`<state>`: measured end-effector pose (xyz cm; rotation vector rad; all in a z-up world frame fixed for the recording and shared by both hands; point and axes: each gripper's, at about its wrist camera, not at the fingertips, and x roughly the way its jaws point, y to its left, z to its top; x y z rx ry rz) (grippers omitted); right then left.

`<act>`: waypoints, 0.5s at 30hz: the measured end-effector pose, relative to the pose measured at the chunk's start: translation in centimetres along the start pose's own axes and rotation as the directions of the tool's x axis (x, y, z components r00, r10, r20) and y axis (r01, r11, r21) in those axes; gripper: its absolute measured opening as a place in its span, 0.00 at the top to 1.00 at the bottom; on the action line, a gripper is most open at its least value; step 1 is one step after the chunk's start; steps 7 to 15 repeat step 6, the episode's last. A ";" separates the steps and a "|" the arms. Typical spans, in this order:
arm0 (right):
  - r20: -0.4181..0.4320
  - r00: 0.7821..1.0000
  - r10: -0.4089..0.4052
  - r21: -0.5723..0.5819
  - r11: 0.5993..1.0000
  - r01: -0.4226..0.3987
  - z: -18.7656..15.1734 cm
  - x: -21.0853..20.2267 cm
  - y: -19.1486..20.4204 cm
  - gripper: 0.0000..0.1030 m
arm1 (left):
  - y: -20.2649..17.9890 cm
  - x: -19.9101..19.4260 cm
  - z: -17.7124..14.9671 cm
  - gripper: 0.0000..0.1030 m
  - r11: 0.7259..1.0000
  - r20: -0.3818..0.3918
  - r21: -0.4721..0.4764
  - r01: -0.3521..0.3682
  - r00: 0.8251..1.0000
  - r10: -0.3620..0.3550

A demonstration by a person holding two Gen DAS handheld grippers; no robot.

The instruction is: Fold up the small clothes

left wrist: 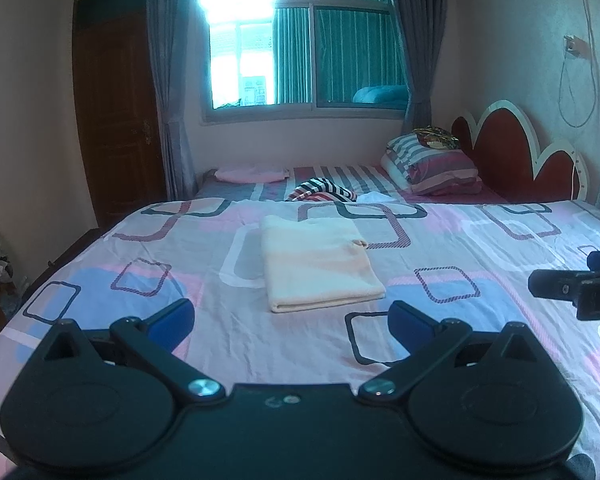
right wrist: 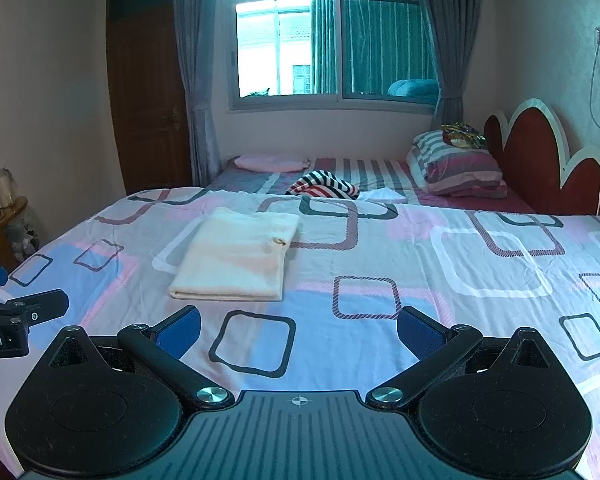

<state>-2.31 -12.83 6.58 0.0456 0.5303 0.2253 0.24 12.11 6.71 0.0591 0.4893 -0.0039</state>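
A cream garment (left wrist: 320, 262) lies folded into a neat rectangle on the patterned bedsheet (left wrist: 460, 248); it also shows in the right wrist view (right wrist: 236, 256). My left gripper (left wrist: 292, 326) is open and empty, held just in front of the garment's near edge. My right gripper (right wrist: 300, 334) is open and empty, to the right of the garment and nearer than it. The right gripper's fingers (left wrist: 556, 284) show at the right edge of the left wrist view. The left gripper's fingers (right wrist: 28, 308) show at the left edge of the right wrist view.
A striped garment (left wrist: 324, 194) lies crumpled beyond the sheet, with a pink cloth (left wrist: 252, 174) farther left and stacked pillows (left wrist: 436, 162) by the red headboard (left wrist: 504, 152). A wooden door (left wrist: 116, 120) and a side shelf (right wrist: 0, 224) stand left of the bed.
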 end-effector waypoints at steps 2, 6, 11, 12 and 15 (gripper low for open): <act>0.000 1.000 0.004 -0.002 1.000 -0.004 -0.1 0.1 0.1 0.00 | 0.0 -0.1 -0.1 0.01 1.000 0.008 0.004 0.001 1.000 -0.001; -0.002 1.000 0.013 -0.003 1.000 -0.013 -0.1 0.0 0.1 0.00 | -0.1 -0.2 -0.1 0.01 1.000 -0.004 -0.001 0.024 1.000 -0.024; -0.002 1.000 0.013 -0.003 1.000 -0.013 -0.1 0.0 0.1 0.00 | -0.1 -0.2 -0.1 0.01 1.000 -0.004 -0.001 0.024 1.000 -0.024; -0.002 1.000 0.013 -0.003 1.000 -0.013 -0.1 0.0 0.1 0.00 | -0.1 -0.2 -0.1 0.01 1.000 -0.004 -0.001 0.024 1.000 -0.024; -0.002 1.000 0.013 -0.003 1.000 -0.013 -0.1 0.0 0.1 0.00 | -0.1 -0.2 -0.1 0.01 1.000 -0.004 -0.001 0.024 1.000 -0.024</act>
